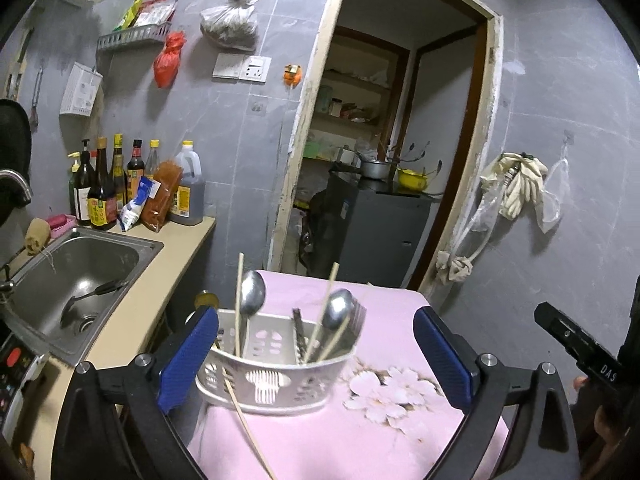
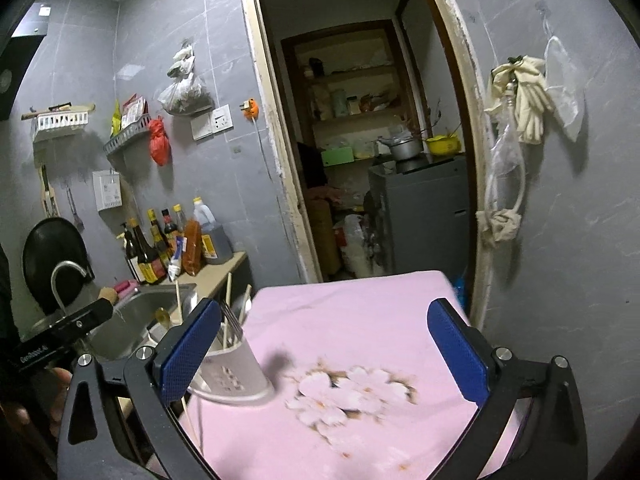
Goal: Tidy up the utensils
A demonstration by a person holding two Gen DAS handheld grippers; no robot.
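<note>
The white perforated plastic caddy (image 1: 276, 376), holding spoons, a fork and chopsticks, stands near the left edge of the pink-clothed worktop (image 1: 400, 332). Both the left claw (image 1: 316, 360) and right claw (image 2: 324, 354) gape wide, holding nothing. Sorting looks finished, though one chopstick (image 1: 250, 426) leans outside the caddy and would need lifting in.

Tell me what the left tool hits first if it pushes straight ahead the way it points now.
Most likely the white utensil caddy on the pink cloth. It sits between the open left tool's pads, nearer the left pad, with spoons and chopsticks standing in it. Depth is hard to judge through the fisheye.
</note>
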